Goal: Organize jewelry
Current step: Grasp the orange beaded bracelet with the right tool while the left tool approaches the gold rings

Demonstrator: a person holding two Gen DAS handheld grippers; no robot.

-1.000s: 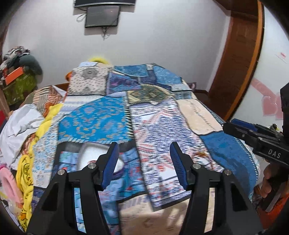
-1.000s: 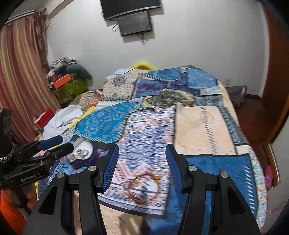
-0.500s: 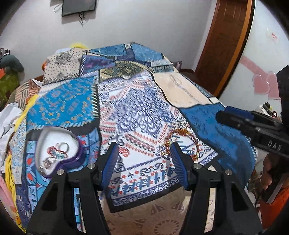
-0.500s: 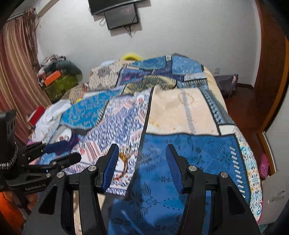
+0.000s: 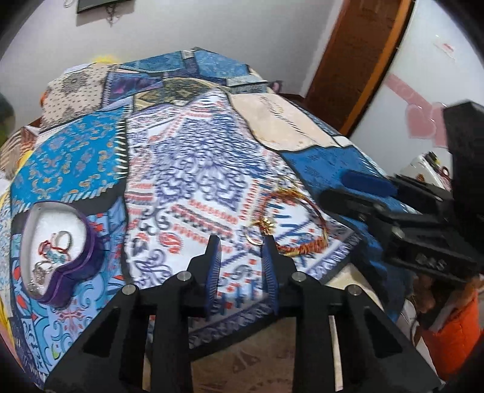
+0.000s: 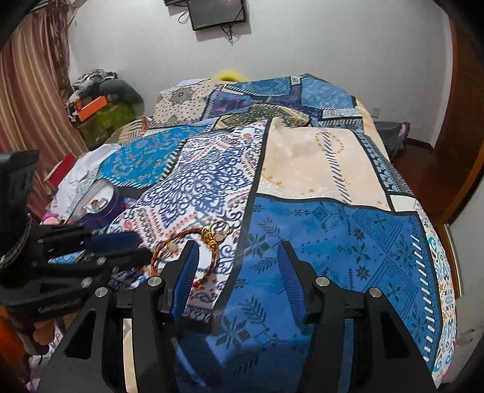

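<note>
While the left gripper (image 5: 240,240) hangs low over the bed (image 5: 187,157), its jaws stand narrowed with bare bedspread between them, holding nothing. Just off its right fingertip lies the bracelet (image 5: 292,223), a red-and-gold twisted loop with a gold ring and small charms at its near-left side; whether the fingertip touches those charms cannot be told. The bracelet rests flat on the white-and-blue patterned patch of the bedspread, near the foot edge. Well to the left sits the box (image 5: 59,251), a purple heart-shaped case with white lining, open, with rings and a red-and-blue piece lying inside.

From the right wrist view, the right gripper (image 6: 239,251) is over the blue patch, its jaws wide apart and empty. Its left finger overlaps the bracelet (image 6: 184,251) in view; contact cannot be told. The left gripper (image 6: 118,245) shows at the left edge, beside the bracelet, and the box (image 6: 99,205) lies beyond it. A screen (image 6: 216,12) hangs on the far wall.
</note>
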